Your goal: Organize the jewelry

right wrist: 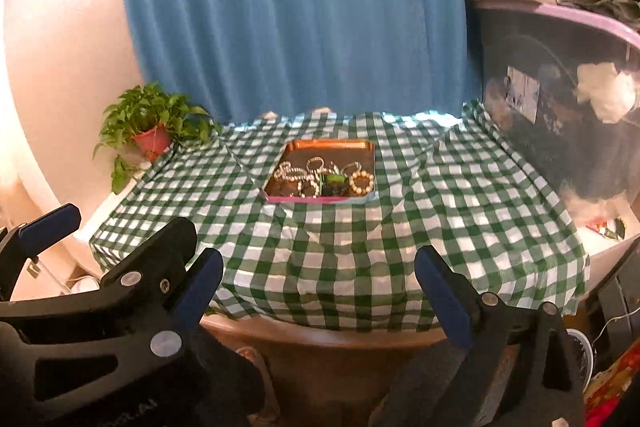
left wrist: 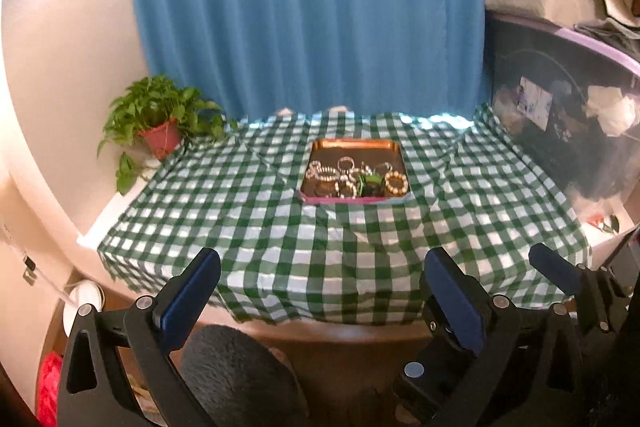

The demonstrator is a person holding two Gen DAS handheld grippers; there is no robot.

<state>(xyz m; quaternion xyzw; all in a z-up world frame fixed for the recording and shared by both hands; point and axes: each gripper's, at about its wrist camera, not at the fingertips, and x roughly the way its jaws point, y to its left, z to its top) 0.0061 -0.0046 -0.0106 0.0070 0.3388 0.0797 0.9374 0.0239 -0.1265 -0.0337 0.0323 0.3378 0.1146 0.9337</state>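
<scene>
A shallow copper-coloured tray (left wrist: 354,143) with a pink front rim lies on the green checked tablecloth, far of centre. It holds several bracelets and rings: a beige bead bracelet (left wrist: 396,183) at the right, a green piece (left wrist: 370,181) beside it and silver chains at the left. The tray (right wrist: 330,143) and the beige bracelet (right wrist: 361,183) also show in the right wrist view. My left gripper (left wrist: 322,267) is open and empty, above the table's near edge. My right gripper (right wrist: 320,267) is open and empty, just right of the left one.
A potted green plant (left wrist: 160,119) stands at the far left corner. A dark storage bin with a purple lid (left wrist: 560,115) stands along the right side, boxes on top. A blue curtain (left wrist: 304,11) hangs behind. The checked cloth (left wrist: 280,227) drapes over the near edge.
</scene>
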